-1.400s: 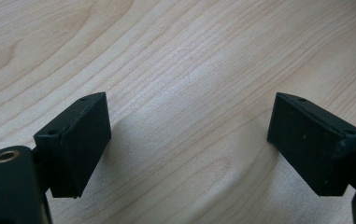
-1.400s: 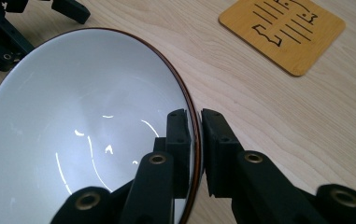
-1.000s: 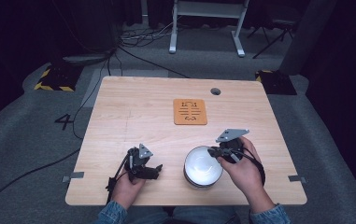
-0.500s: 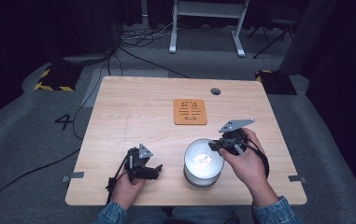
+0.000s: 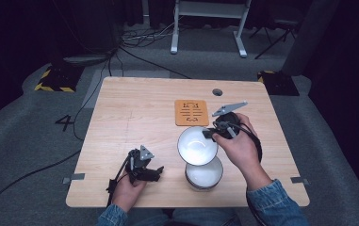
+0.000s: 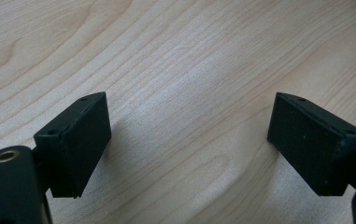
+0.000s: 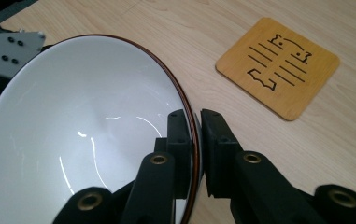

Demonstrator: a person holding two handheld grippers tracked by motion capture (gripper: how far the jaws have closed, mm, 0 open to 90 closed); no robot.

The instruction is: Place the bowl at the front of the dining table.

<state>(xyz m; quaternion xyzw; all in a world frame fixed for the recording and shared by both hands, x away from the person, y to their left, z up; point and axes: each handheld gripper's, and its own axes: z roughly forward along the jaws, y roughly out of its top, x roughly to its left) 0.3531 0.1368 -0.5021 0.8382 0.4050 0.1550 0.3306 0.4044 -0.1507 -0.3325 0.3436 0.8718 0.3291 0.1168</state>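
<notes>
Now your right gripper pinches the rim of the upper white bowl, one pad inside the bowl and one outside, as the right gripper view shows it on the bowl with its dark brown edge. You hold this bowl in the air and tilted, so its inside faces the high camera. Under it, and a little nearer to you, the lower white bowl stands on the wooden table, close to the front edge. The two bowls are apart, although they overlap in the high view.

Beyond the lifted bowl lies the square bamboo coaster, flat on the table and near your right hand. In the right gripper view the coaster is just beside the bowl's rim.

Your left gripper rests low on the table at the front left. Its fingers are spread wide, with bare wood between them.
</notes>
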